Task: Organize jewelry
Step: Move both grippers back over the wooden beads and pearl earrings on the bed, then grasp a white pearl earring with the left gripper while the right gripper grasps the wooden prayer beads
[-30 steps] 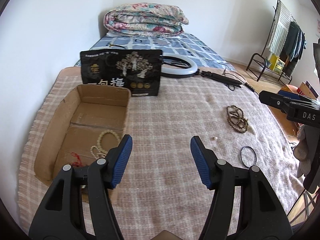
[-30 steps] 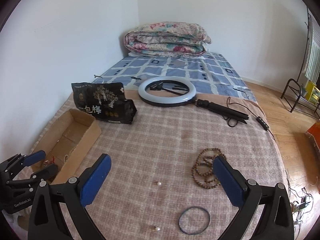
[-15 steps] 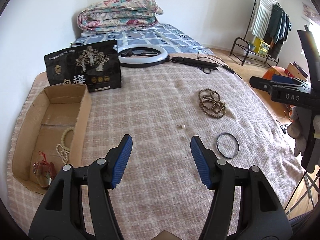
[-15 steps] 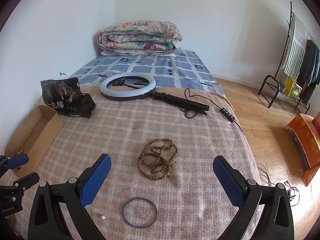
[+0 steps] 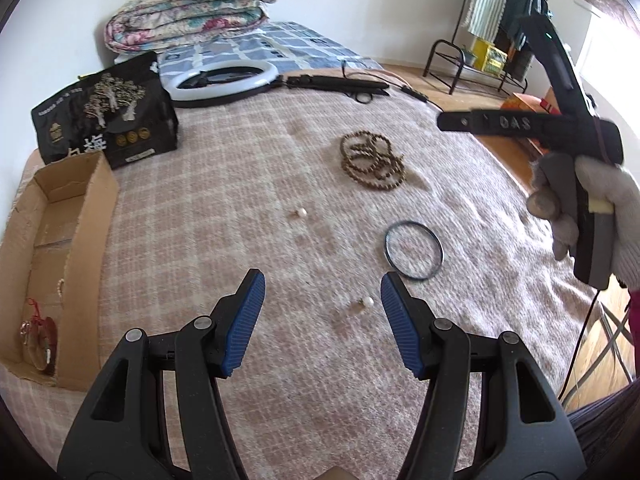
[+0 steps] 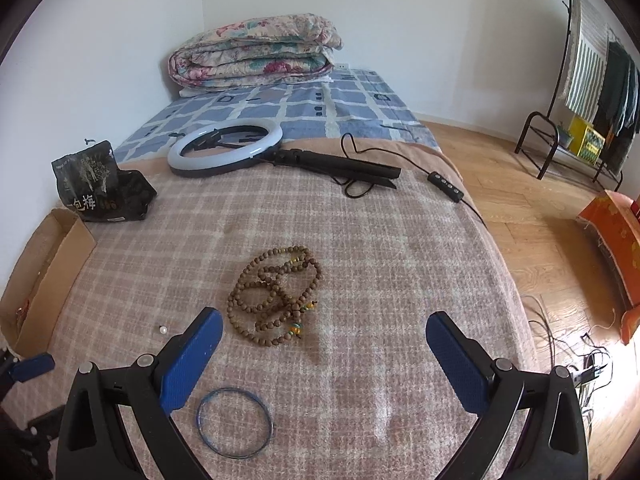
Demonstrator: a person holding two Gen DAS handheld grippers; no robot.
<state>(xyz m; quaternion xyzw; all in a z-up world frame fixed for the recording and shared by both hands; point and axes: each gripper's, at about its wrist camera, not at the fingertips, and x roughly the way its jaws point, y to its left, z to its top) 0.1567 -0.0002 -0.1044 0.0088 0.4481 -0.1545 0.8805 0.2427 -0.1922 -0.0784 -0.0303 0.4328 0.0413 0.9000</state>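
Bed surface: checked blanket (image 6: 360, 240) carrying the loose jewelry, with a cardboard box (image 5: 86, 216) at its left edge. Both views are sliding rightward compared with a second ago; the box is drifting toward the left rim of each picture.

Left tool (image 5: 322, 300): jaws standing apart, nothing between the pads, gap unchanged across the earlier frames. It is now hovering over the middle of the blanket, away from the box it faced a second ago. A pearl bead (image 5: 367, 301) is lying just ahead of the right pad, a second bead (image 5: 301, 212) farther up. The black ring (image 5: 414, 250) is sitting right of the tool's line, and the wooden beads (image 5: 370, 160) beyond it. Inside the box a red charm (image 5: 38, 330) and a pale bead strand (image 5: 61, 286) are resting.

Right tool (image 6: 324, 340): jaws wide, empty. The wooden beads (image 6: 276, 292) are now lying between and just beyond its fingertips, nearer the left one; a second ago they sat by the right pad. The ring (image 6: 235, 422) is lying close beside the left finger. A gloved hand (image 5: 592, 204) is gripping this tool's handle, larger in the left view than before.
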